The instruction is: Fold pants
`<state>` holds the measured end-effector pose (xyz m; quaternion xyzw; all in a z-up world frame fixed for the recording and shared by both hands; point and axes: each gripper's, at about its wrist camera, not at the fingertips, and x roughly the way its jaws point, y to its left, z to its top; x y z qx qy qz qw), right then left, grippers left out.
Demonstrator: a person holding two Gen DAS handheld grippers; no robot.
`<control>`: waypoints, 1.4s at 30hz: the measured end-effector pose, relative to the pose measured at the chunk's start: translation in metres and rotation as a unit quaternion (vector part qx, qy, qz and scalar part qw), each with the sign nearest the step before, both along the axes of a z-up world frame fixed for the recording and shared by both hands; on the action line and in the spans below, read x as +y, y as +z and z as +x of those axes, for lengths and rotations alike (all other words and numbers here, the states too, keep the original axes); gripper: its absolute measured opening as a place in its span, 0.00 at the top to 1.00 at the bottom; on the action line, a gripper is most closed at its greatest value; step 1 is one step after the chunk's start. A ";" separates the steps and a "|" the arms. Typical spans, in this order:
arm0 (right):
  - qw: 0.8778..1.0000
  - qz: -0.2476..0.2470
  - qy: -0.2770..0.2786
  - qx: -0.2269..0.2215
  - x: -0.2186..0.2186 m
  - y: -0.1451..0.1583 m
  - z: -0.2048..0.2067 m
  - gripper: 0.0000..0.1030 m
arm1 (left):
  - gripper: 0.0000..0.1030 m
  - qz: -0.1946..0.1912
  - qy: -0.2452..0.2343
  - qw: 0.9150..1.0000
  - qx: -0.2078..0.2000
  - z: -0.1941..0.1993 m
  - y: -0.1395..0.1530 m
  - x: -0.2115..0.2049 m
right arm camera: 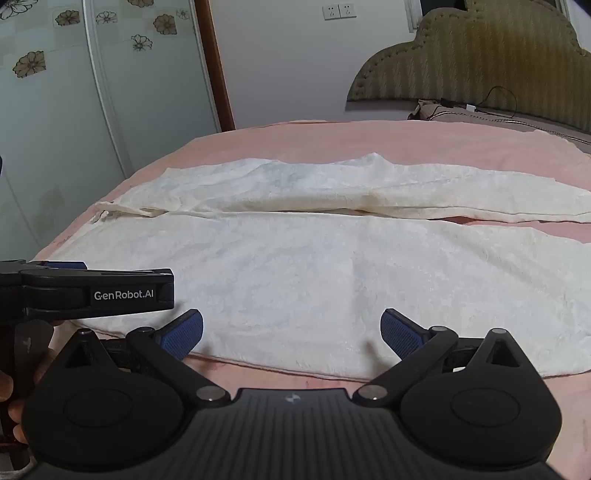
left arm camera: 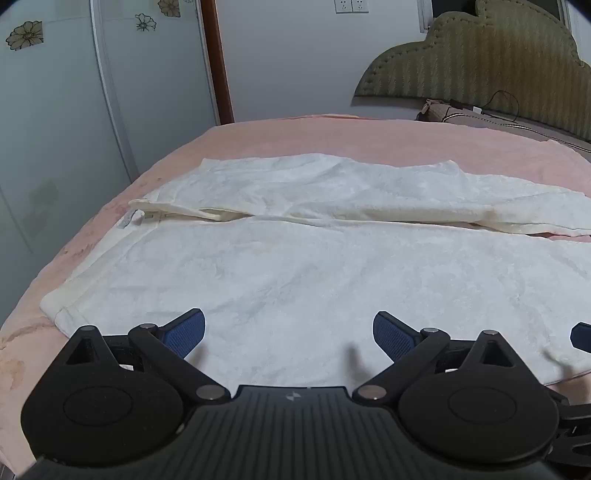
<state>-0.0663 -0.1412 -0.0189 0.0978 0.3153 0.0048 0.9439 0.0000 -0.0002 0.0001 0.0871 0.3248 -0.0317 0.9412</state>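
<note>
- A wardrobe (left arm camera: pixel 55 122) with pale green doors and flower stickers stands at the far left, past the bed's left edge; a brown door frame (left arm camera: pixel 218 62) runs up beside it.
- The bed (left arm camera: pixel 280 136) has a pink cover and fills the middle of both views.
- The pants (left arm camera: pixel 295 258) are white and fluffy and lie flat across the bed, waist to the left, legs running off to the right. The far leg is rumpled and its edge overlaps the near leg along the middle seam; further right a strip of pink shows between the two legs.
- A small label (left arm camera: pixel 127 219) sticks out at the waist, left end of the seam.
- The left gripper (left arm camera: pixel 289 332) hovers low over the near leg by the waistband corner, its blue-padded fingers spread wide with only cloth between them, pinching nothing.
- In the right wrist view, the left gripper (right arm camera: pixel 66 267) shows from the side at the left edge, marked GenRobot.AI, over the waist end.
- The right gripper (right arm camera: pixel 291 330) sits just to its right at the near hem of the pants (right arm camera: pixel 314 273), fingers likewise spread and holding nothing.
- On the wall (left arm camera: pixel 295 55) above are two sockets (left arm camera: pixel 351 5).
- At the far right an olive padded headboard (left arm camera: pixel 480 59) rises, with a pillow (left arm camera: pixel 461 114) and a black cable (left arm camera: pixel 502 103) below it, well apart from the pants.
</note>
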 end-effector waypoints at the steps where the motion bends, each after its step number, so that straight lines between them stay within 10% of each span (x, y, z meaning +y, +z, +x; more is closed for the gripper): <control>1: 1.000 0.000 0.000 0.001 0.000 0.000 0.000 0.00 | 0.04 0.000 0.000 1.000 0.000 0.000 0.000 0.000; 42: 1.000 0.003 0.005 0.015 -0.002 -0.011 0.004 0.00 | 0.06 0.006 -0.010 1.000 -0.009 0.000 -0.009 0.000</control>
